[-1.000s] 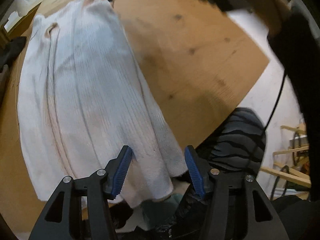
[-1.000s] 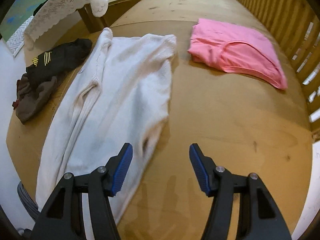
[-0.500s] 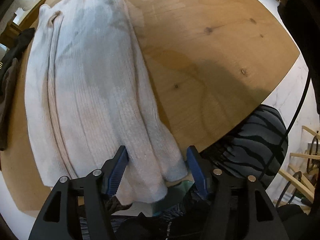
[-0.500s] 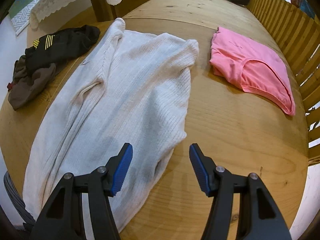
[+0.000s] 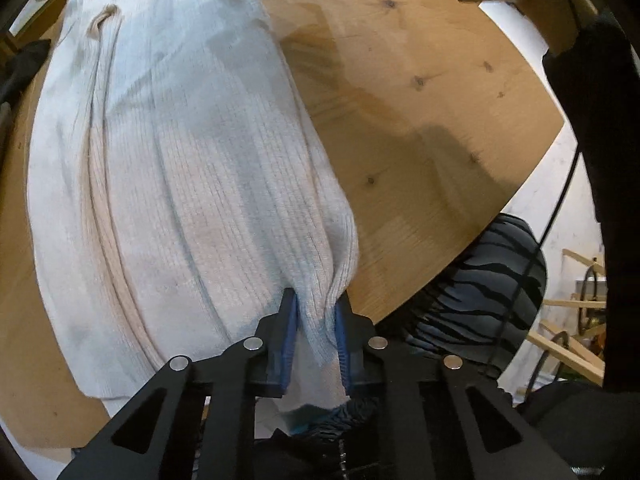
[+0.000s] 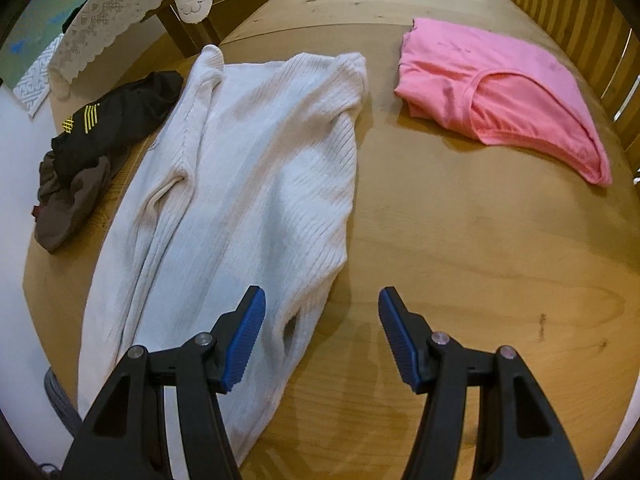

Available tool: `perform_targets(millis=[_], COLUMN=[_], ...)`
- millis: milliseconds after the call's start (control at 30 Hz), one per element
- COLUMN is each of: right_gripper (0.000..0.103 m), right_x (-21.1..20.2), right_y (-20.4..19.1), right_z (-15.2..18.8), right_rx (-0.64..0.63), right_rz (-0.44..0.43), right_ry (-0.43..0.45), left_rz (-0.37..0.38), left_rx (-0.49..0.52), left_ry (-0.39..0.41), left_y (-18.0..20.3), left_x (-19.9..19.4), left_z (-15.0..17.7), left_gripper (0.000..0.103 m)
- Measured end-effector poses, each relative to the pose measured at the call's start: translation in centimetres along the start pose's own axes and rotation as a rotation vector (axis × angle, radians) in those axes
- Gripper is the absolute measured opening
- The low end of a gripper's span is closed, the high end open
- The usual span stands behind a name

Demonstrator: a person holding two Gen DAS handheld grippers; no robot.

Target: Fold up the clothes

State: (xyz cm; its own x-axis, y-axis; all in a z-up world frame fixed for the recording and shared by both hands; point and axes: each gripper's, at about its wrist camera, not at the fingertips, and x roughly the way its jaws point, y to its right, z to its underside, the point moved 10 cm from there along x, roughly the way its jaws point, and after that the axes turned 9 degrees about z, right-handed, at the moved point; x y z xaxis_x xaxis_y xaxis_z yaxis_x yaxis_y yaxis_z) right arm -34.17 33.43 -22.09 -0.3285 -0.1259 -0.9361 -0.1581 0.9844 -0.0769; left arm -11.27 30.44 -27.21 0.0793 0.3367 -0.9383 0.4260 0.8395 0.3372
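Left tongs (image 5: 316, 320) have just closed, pinching the white sweater (image 6: 248, 200) at its near hem by the desk (image 6: 460, 280) edge. Right tongs (image 6: 320, 336) hang open over the sweater's right edge, bare wood to their right.

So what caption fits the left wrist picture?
Left hand-held gripper, just closed, pinches the white sweater's hem at the wooden table's edge.

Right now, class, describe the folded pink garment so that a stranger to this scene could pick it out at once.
Start at the big wooden table. The long white knitted sweater lies down its middle; look to its right, toward the slatted wooden rail. There lies the pink garment, alone on bare wood. It is the only brightly coloured, neatly folded piece; the dark clothes left of the sweater are crumpled.
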Motion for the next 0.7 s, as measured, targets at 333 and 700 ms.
perform_targets(millis=[333,700], right_gripper=[0.058,0.015], right_x=[1.3,2.7], right_y=[0.4,-1.2], right_z=[-1.1,-2.0], right_rx=[0.075,0.037], right_rz=[-0.124,-0.123], right_ry=[-0.04,0.005], left_rz=[0.198,0.349], left_rx=[-0.085,-0.1], left_ry=[0.105,0.195], left_y=[-2.1,-4.7], left_x=[-2.4,-5.1], left_z=[-0.2,2.0], left_gripper=[0.014,0.014])
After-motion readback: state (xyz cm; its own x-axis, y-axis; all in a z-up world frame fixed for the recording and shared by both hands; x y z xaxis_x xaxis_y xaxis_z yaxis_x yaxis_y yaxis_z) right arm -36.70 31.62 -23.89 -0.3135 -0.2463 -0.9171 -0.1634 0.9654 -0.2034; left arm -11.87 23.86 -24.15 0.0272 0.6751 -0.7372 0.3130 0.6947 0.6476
